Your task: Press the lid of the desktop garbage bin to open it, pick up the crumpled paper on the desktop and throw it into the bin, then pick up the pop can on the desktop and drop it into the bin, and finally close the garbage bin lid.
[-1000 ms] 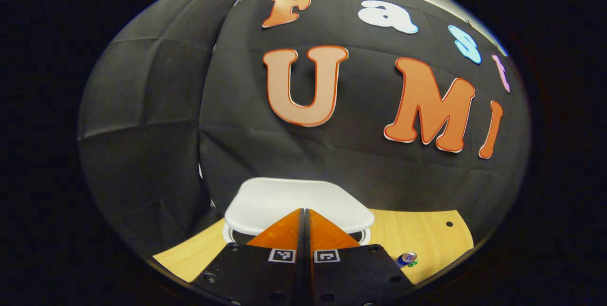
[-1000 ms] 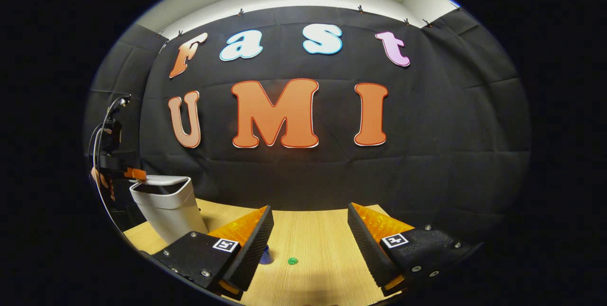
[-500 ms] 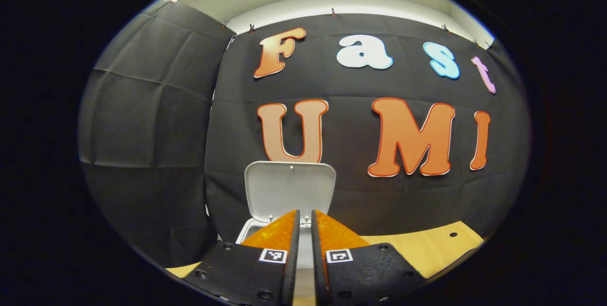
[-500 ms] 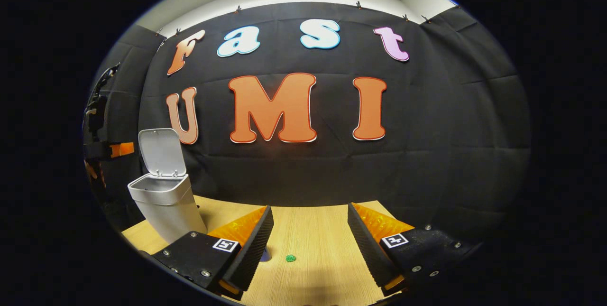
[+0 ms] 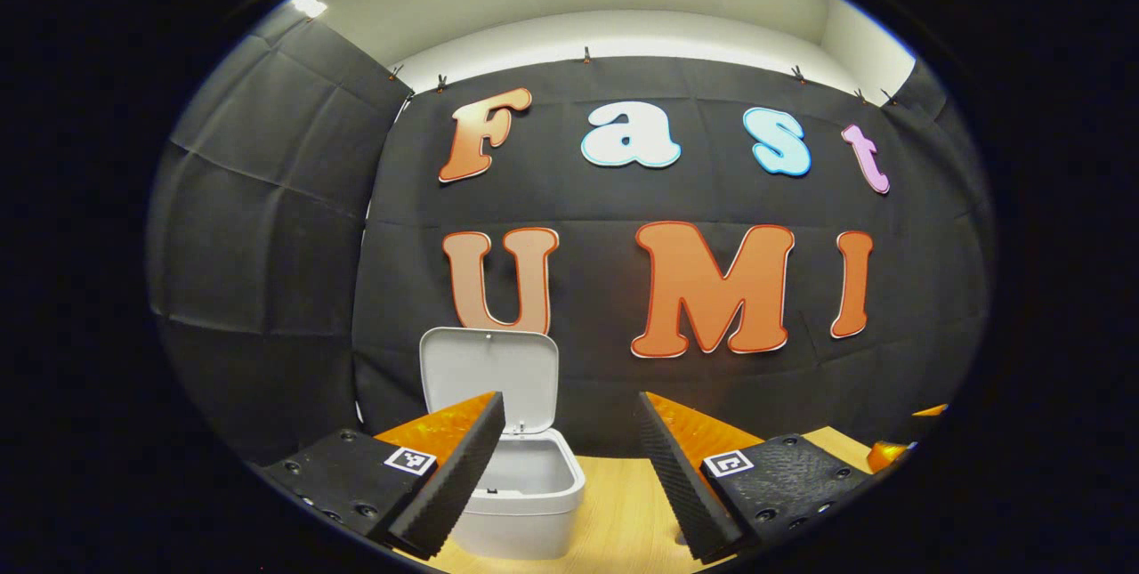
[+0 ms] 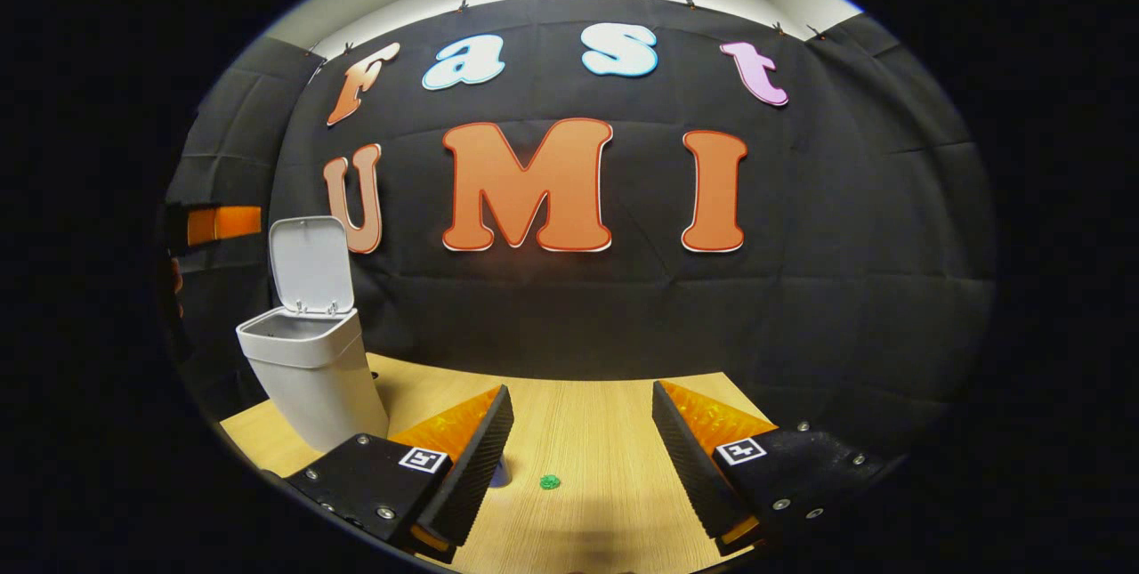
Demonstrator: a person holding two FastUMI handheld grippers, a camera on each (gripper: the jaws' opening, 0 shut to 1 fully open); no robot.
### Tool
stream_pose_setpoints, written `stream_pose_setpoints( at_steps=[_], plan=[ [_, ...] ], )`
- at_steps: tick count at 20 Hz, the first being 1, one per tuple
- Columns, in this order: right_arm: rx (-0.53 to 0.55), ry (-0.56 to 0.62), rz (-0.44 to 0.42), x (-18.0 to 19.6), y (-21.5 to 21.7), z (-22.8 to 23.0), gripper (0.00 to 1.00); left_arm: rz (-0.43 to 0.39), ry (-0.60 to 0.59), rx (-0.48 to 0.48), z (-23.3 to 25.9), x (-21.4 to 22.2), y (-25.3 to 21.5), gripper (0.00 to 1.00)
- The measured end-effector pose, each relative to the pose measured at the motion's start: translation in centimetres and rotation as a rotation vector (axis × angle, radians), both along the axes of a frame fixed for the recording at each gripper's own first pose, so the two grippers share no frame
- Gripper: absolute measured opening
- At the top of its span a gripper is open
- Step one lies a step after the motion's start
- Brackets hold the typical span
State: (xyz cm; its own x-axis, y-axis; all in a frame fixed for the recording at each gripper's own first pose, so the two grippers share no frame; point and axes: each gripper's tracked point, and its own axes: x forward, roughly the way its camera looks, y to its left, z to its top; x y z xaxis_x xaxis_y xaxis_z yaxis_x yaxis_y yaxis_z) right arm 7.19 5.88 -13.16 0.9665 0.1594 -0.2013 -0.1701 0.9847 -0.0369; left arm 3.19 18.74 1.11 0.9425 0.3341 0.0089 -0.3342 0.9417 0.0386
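Observation:
The white desktop bin (image 5: pixel 525 503) stands on the wooden table just past my left gripper (image 5: pixel 569 467), its lid (image 5: pixel 488 378) swung upright and the inside open. That gripper is open, held back from the bin with nothing between its fingers. In the right gripper view the bin (image 6: pixel 307 378) is at the far left with its lid (image 6: pixel 310 264) raised. My right gripper (image 6: pixel 578 458) hangs open low over the table. A bluish bit of the pop can (image 6: pixel 501 472) peeks from behind its left finger.
A small green object (image 6: pixel 549 482) lies on the wooden table (image 6: pixel 605 432) between the right gripper's fingers. The other gripper's orange part (image 6: pixel 218 222) shows at the far left, above the bin. Black cloth walls close off the back and left.
My left gripper was shut and pressing on the bin's lid; it has pulled up and back and opened. The lid sprang upright. The right gripper barely moved.

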Motion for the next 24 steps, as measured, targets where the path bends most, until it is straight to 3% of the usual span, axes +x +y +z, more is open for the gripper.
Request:
stream_pose_setpoints(
  at_steps=[7, 15, 24],
  plan=[
    [-0.010, 0.068, 0.043, 1.3, 0.5, -4.6, 0.94, -0.003, -0.037, -0.023, 1.3, -2.3, -2.8, 0.93],
    [-0.041, 0.158, 0.118, 2.9, 2.0, -11.3, 0.94, -0.023, 0.010, -0.023, 1.0, -4.6, -6.8, 0.92],
    [-0.101, 0.294, 0.157, 5.5, 3.2, -20.5, 0.94, -0.009, 0.077, 0.044, 2.0, -7.1, -9.2, 0.92]
  ],
)
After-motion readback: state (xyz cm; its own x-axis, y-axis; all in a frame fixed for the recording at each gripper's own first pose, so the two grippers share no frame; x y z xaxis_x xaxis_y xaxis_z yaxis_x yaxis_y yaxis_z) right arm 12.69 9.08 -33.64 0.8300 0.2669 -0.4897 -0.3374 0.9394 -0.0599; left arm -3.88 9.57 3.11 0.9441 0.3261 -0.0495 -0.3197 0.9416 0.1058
